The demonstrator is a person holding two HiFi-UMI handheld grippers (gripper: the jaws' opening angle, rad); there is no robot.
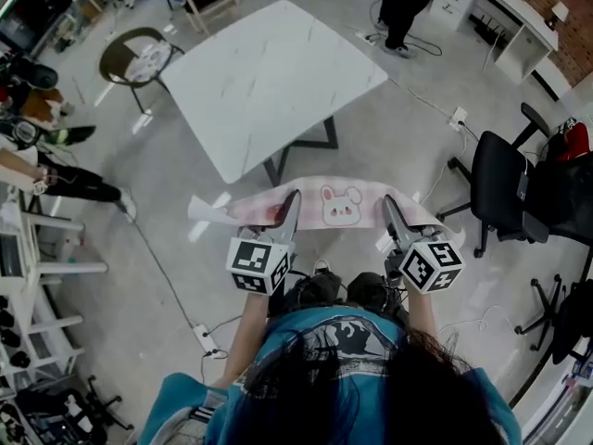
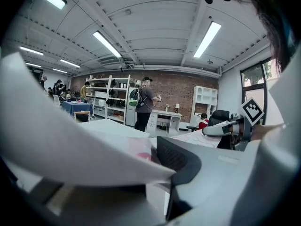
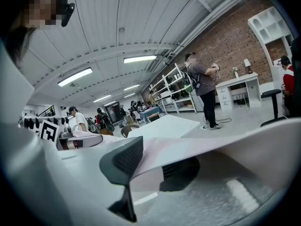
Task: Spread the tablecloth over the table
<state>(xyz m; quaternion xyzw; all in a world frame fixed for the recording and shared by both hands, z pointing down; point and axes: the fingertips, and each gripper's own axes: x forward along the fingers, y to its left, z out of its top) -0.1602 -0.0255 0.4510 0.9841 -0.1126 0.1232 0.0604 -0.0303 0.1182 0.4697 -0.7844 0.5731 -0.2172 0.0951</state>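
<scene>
While left gripper (image 1: 293,202) and right gripper (image 1: 390,206) pinch the tablecloth (image 1: 339,204), we hold it taut and level nearing the table (image 1: 269,72) at upper centre.

Pale tablecloth (image 3: 211,147) edge tight between the jaws of the right gripper (image 3: 153,166), white table (image 3: 164,126) beyond.
</scene>
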